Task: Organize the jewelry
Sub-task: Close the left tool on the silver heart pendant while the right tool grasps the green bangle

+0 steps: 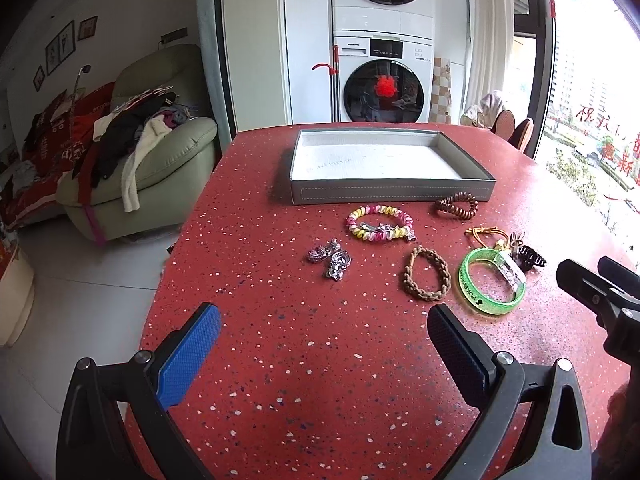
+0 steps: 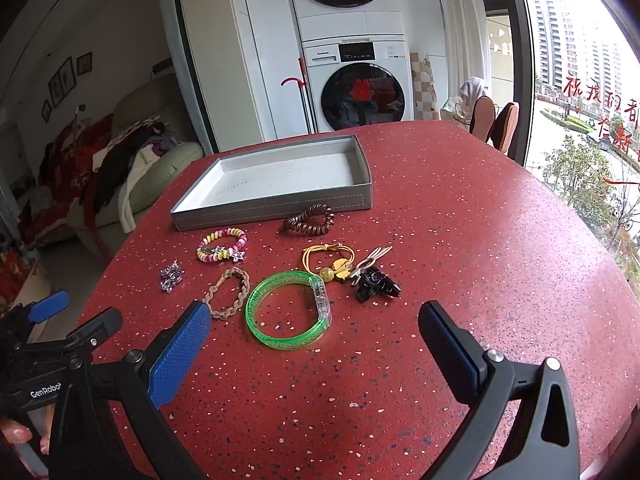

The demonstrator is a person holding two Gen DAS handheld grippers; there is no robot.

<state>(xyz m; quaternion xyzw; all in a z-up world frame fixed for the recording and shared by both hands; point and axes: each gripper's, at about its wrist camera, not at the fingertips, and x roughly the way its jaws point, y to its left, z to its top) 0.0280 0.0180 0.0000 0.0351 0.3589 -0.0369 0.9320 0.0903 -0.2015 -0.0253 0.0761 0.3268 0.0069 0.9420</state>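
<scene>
Red speckled table (image 1: 320, 360) is seen before stacked washers, the lower marked "Panasonic". "GenRobot" is read on the left gripper (image 2: 120, 320); both it and the right gripper (image 2: 314, 340) are spread open, empty. Jewelry, including a green bangle (image 2: 288, 308) with illegible lettering, lies near the grey tray (image 2: 272, 208).

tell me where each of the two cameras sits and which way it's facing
Left wrist: sits behind the open left gripper, low over the red table, facing the grey tray and stacked washer-dryer; the right gripper shows at its right edge.
Right wrist: sits behind the open right gripper, further right, facing the green bangle and black claw clip; the left gripper and fingertips show at lower left.
Shared: both face the same way and see the tray, the jewelry, and each other's gripper.
</scene>
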